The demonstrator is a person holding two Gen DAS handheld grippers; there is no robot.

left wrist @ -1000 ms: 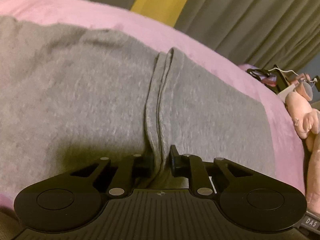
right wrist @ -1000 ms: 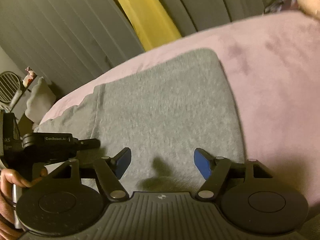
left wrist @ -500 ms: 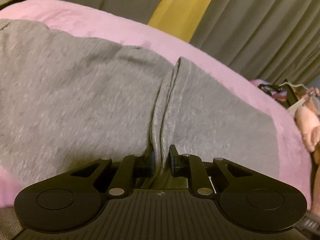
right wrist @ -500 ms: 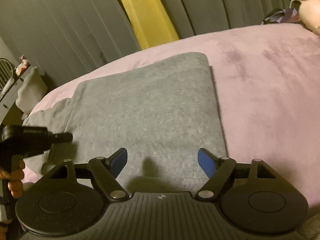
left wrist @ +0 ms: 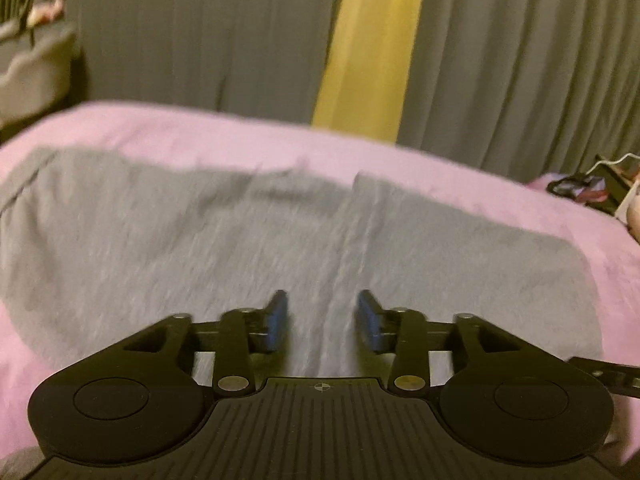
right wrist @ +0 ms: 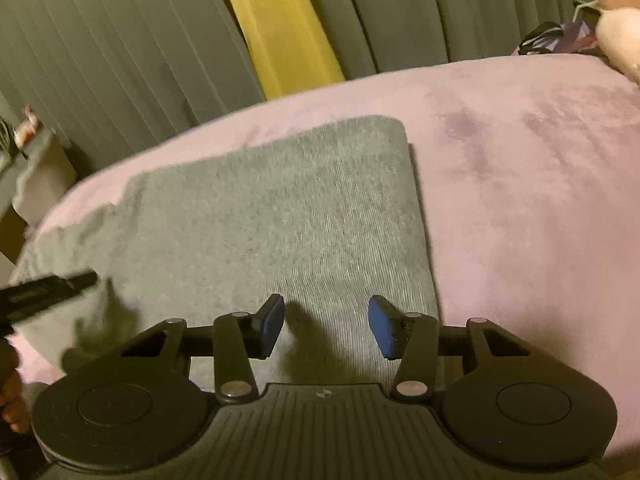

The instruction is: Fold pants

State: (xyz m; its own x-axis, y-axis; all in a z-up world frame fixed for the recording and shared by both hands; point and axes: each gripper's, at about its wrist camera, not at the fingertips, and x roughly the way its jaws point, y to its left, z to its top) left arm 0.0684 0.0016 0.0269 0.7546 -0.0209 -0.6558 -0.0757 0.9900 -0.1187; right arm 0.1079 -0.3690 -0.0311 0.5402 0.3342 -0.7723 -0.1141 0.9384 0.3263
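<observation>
On my left wrist view, the left gripper [left wrist: 323, 322] stands with its jaws apart and nothing between them, hovering over the grey pants [left wrist: 200, 248], which lie spread on the pink blanket [left wrist: 500, 200], a soft crease running toward 12 o'clock. On my right wrist view, the right gripper [right wrist: 326, 326] is likewise spread wide and empty above the folded pants [right wrist: 280, 220]; the fold's edge lies at 1 o'clock.

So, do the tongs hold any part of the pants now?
Nothing is held. Left tongs and right tongs are both open above the grey pants.
</observation>
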